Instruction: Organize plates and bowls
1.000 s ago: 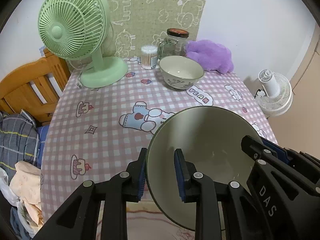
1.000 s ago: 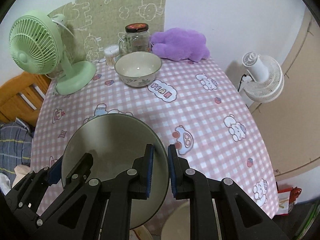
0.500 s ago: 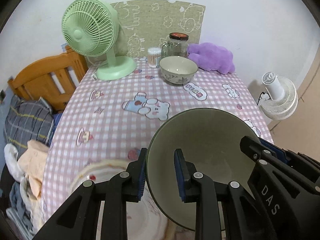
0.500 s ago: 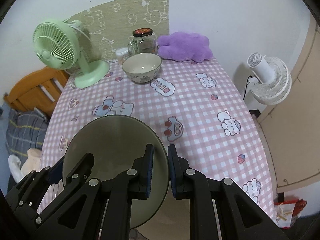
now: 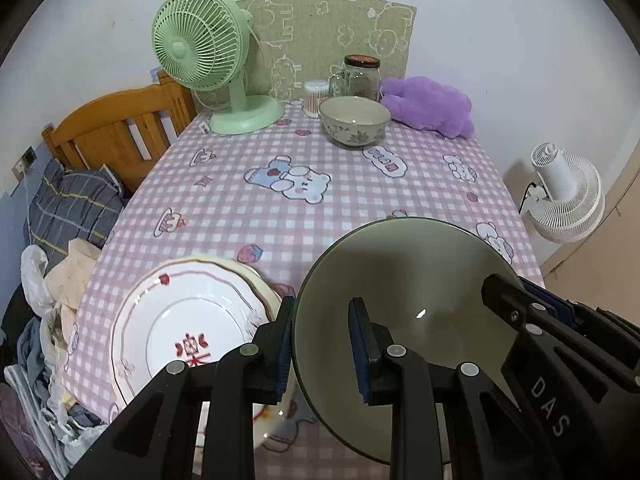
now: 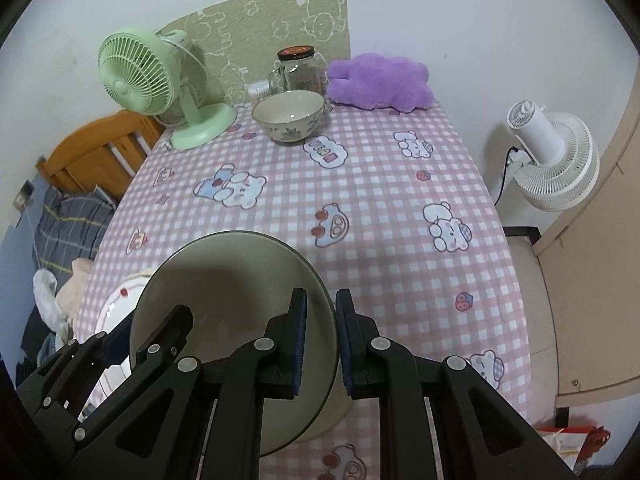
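Both grippers, L (image 5: 320, 344) & R (image 6: 321, 344), pinching opposite rims of 1 olive bowl (image 5: 404, 296) held over table's near edge above white plates (image 5: 188, 320), patterned bowl (image 5: 355, 120) far back; risk: rim slips if 1 hand twists.

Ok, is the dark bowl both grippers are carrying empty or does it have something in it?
Empty. The dark bowl shows only bare glazed inside and a light glint, in both wrist views. Left gripper and right gripper clamp opposite rims.
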Demonstrator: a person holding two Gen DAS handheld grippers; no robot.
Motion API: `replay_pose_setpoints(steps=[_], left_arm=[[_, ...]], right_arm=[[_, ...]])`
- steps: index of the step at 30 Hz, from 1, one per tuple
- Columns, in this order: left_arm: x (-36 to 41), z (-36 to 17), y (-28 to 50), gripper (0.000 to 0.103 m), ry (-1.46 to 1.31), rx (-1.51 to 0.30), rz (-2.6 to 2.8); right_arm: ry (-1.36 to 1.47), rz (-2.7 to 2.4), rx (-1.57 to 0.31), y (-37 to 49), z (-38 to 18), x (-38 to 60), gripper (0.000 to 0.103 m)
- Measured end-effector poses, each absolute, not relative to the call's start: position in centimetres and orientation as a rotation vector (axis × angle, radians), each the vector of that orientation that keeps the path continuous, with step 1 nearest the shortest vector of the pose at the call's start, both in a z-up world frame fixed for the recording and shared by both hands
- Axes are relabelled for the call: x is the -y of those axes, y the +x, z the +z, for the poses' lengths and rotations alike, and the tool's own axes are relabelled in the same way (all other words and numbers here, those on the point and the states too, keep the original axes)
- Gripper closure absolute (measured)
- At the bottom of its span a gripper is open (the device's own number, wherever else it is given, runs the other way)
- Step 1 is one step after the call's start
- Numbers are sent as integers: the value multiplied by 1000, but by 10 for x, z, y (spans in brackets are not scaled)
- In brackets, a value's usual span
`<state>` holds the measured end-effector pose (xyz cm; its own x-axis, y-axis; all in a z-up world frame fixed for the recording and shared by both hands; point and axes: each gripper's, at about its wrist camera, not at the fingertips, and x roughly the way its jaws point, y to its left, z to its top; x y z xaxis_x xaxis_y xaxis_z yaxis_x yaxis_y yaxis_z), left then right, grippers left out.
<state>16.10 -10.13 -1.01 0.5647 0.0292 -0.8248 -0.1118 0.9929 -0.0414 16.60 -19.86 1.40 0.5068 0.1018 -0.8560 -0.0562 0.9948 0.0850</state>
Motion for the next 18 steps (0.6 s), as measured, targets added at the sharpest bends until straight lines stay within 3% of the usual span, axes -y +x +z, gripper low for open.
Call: replay_pose_setpoints(steps=[18], left_arm=[[119,-45,144,80,-87,-1014,151]], right_arm=[[10,161,-1106,154,-26,213,84]])
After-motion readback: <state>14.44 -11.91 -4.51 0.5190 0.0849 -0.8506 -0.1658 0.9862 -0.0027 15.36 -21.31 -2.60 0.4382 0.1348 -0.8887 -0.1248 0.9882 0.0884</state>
